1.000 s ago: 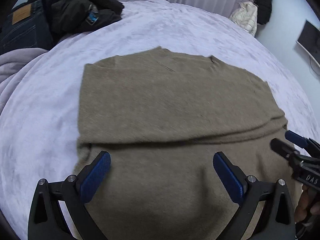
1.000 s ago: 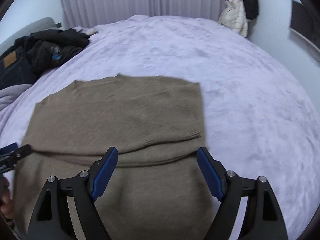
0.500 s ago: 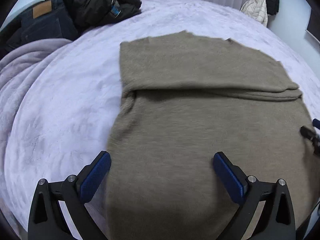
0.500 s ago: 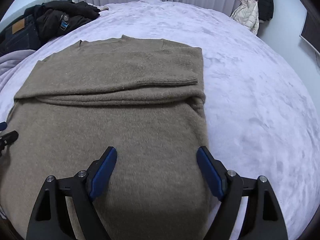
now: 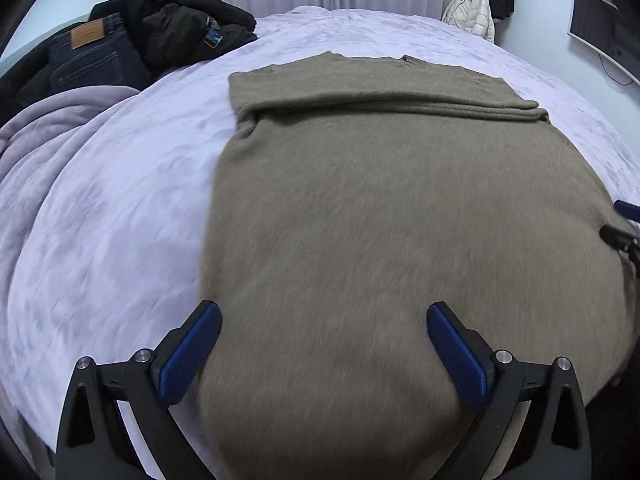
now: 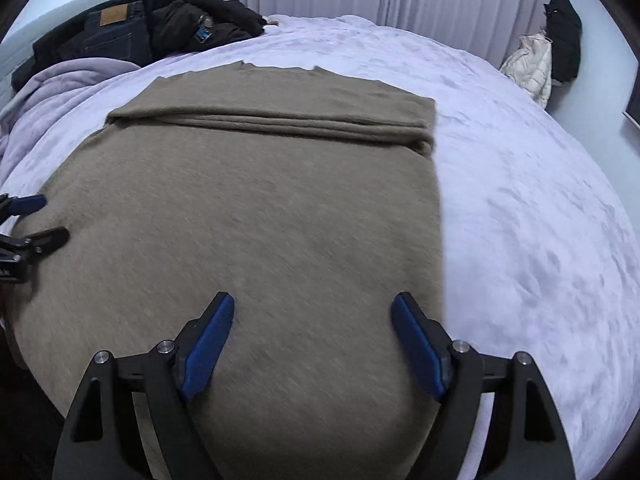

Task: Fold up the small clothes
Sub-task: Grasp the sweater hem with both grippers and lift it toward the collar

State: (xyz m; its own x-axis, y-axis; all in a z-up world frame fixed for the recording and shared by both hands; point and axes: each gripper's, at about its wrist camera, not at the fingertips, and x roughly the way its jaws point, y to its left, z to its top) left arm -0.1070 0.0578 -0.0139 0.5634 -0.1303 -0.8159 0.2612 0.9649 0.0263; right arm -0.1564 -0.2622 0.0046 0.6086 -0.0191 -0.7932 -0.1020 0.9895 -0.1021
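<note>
An olive-brown knit sweater [image 5: 380, 208] lies flat on the lilac bed, with its sleeves folded across the far chest part; it also shows in the right wrist view [image 6: 260, 208]. My left gripper [image 5: 324, 344] is open and empty, low over the sweater's near left part. My right gripper [image 6: 312, 336] is open and empty over the near right part. The right gripper's tips show at the right edge of the left wrist view [image 5: 622, 224], and the left gripper's tips show at the left edge of the right wrist view [image 6: 36, 220].
A pile of dark jeans and black jackets [image 5: 132, 48] lies at the bed's far left, beside a bunched lilac blanket [image 5: 48, 136]. Coats [image 5: 480, 8] hang by the curtains at the back right. A screen [image 5: 600, 36] is on the right wall.
Both grippers have drawn back toward the sweater's near hem. They stay open. The sweater has not moved.
</note>
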